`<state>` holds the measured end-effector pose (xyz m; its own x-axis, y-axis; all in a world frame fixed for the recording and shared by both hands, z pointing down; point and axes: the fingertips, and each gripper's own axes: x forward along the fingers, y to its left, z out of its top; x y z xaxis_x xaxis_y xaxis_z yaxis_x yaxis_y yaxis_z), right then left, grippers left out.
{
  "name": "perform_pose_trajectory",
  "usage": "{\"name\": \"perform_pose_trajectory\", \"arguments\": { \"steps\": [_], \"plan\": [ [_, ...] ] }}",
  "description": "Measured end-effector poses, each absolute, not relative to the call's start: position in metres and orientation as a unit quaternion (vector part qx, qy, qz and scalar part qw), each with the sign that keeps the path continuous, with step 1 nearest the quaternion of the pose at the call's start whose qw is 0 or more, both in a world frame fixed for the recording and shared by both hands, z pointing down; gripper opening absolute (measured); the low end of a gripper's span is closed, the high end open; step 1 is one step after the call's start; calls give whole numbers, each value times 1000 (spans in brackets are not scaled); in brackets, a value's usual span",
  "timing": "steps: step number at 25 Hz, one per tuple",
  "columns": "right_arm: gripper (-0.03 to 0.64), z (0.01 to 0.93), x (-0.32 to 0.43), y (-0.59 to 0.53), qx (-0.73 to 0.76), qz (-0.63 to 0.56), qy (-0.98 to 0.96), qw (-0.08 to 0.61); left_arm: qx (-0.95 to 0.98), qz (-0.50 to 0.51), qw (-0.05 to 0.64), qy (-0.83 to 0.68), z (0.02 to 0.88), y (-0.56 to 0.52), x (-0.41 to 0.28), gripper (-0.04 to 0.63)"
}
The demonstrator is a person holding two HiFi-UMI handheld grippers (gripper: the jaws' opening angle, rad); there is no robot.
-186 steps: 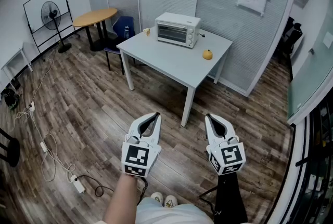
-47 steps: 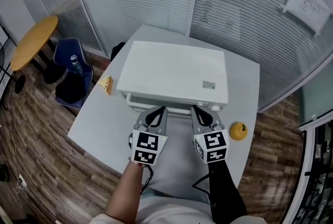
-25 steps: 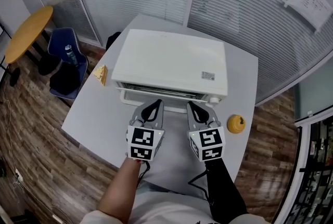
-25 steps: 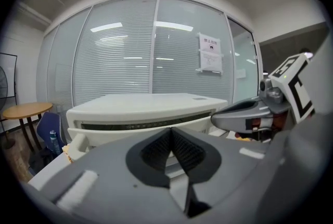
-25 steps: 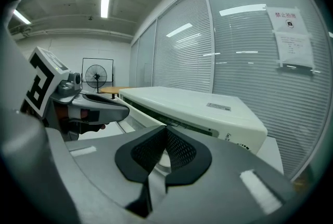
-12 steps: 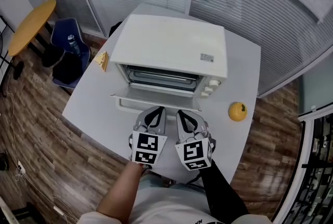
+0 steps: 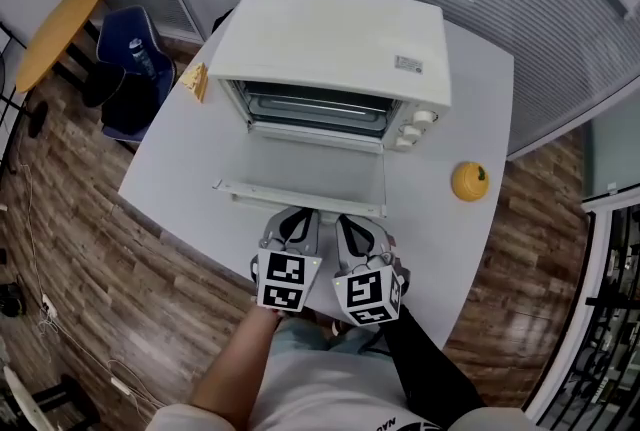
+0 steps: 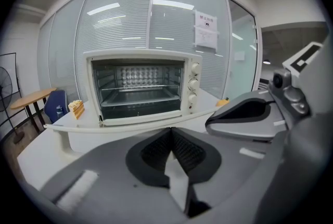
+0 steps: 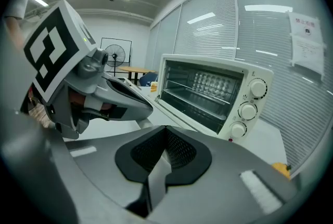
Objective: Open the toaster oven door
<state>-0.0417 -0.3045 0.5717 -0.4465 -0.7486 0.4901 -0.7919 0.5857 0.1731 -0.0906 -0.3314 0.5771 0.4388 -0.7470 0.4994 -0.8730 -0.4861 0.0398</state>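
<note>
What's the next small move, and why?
Probably ease both grippers straight back. The door lies flat, fully open, with the oven cavity exposed. The left gripper and right gripper sit just before the handle, fingers together on nothing. No pull looks left.

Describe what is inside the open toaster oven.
Inside the toaster oven, a bare wire rack spans the cavity before a dimpled back wall. What lies beneath the rack is too dark to make out.

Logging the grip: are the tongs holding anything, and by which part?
Nothing: the left tongs and right tongs are both shut with nothing between them, close by the open door's handle.
</note>
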Motion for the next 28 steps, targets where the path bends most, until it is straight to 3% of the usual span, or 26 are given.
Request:
{"name": "perform_pose_trajectory", "arguments": {
  "steps": [12, 28],
  "plan": [
    [2, 640, -43, -275, 450, 94, -844, 277, 822, 199, 222, -485, 648, -314, -99, 58],
    [3, 661, -39, -278, 478, 156, -839, 207, 805, 182, 216, -522, 675, -307, -102, 58]
  ]
}}
